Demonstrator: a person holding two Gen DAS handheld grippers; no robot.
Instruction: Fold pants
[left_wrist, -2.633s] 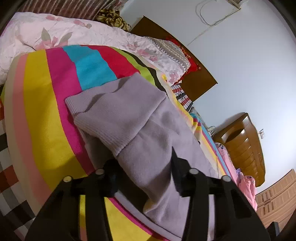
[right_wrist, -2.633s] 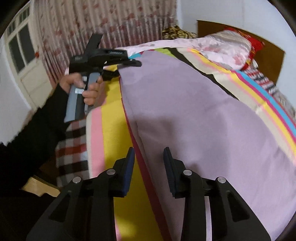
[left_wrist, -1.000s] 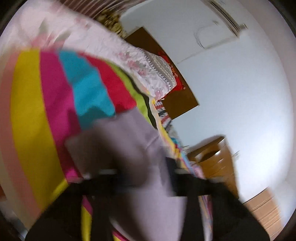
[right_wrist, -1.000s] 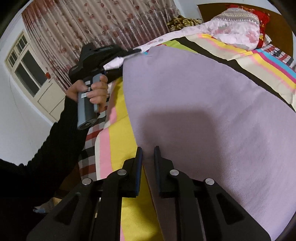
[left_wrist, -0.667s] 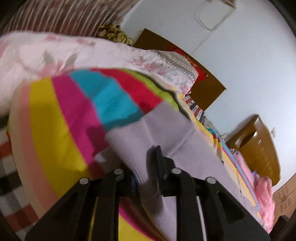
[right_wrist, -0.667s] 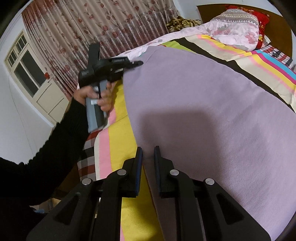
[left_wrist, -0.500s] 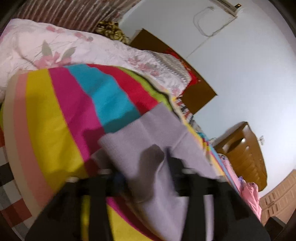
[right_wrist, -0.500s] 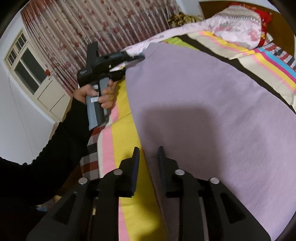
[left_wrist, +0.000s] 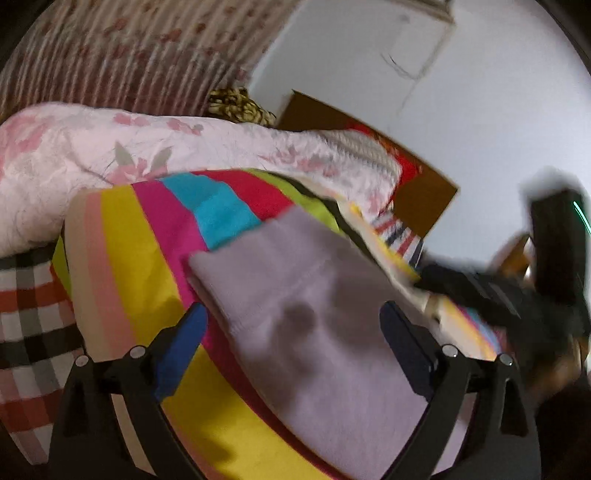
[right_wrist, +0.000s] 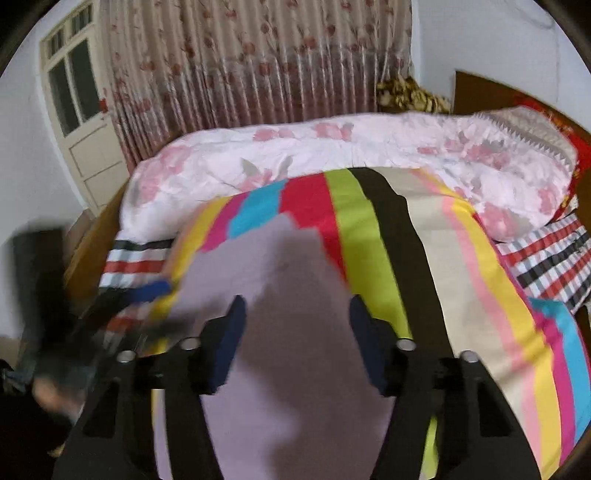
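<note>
The lilac knit pants (left_wrist: 317, 314) lie folded on a striped blanket (left_wrist: 155, 258) on the bed, their ribbed end toward the pillows. My left gripper (left_wrist: 295, 325) hovers over that end, its jaws opening wide, and the pads do not press the cloth. In the right wrist view the pants (right_wrist: 288, 295) stretch below my right gripper (right_wrist: 295, 317), whose jaws are opening too, with the cloth under the gap and not pinched. The other gripper shows as a dark blur at the right edge of the left view and at the left edge of the right view.
A pink flowered quilt (right_wrist: 332, 155) lies across the far side of the bed, with a checked sheet (right_wrist: 546, 266) at the right. A wooden headboard (left_wrist: 417, 195) and a white wall stand behind. Patterned curtains (right_wrist: 258, 55) and a door (right_wrist: 85, 122) are at the back.
Both grippers have let go of the pants and their jaws have spread. The right gripper swung from the pants' near edge toward the far end, and the left hand shifted.
</note>
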